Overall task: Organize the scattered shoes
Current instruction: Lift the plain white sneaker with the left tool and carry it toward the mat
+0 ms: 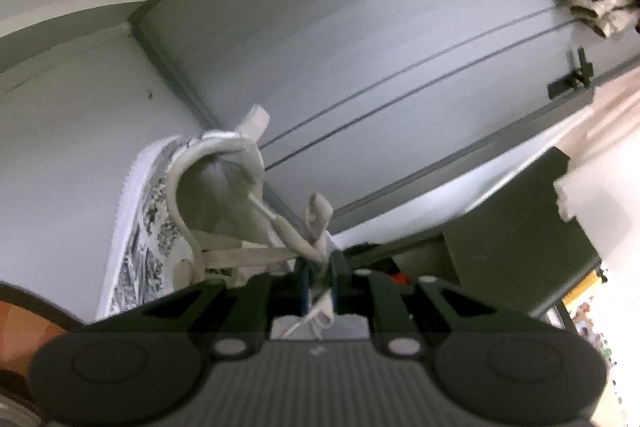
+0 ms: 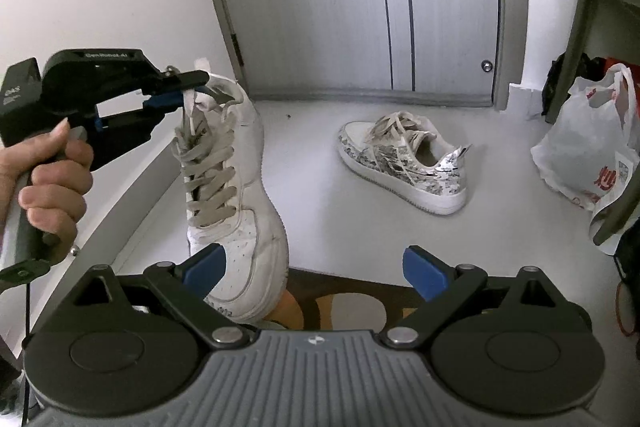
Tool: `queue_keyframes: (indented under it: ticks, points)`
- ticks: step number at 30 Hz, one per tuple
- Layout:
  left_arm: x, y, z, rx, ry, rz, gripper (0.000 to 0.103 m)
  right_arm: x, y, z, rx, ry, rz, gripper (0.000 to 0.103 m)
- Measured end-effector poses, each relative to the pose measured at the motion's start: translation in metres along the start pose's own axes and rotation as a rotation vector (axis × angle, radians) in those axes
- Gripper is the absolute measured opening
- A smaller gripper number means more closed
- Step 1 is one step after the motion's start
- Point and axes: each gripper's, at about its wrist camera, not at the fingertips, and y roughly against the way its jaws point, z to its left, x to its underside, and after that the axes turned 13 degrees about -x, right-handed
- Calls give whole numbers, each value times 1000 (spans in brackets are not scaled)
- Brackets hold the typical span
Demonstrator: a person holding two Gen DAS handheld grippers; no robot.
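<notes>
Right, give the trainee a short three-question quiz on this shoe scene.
1. True or false: the left gripper is shut on the laces of the white shoe.
2. Where is the patterned shoe? A) hanging from the right gripper B) lying on the floor by the door C) inside the plastic bag
3. Fill in: the right gripper's jaws stand ____ with nothing between them.

Key: 1 true; 2 B; 3 open.
</notes>
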Motion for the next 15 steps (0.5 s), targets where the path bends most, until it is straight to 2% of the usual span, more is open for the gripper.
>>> queue_keyframes:
  ticks: [5, 15]
  points:
    - [-4, -2, -7, 21, -24, -1, 10, 2, -6, 1, -15, -3, 14, 98]
    - [-14, -12, 5, 44, 6, -2, 10, 13, -15, -13, -25, -42, 60, 98]
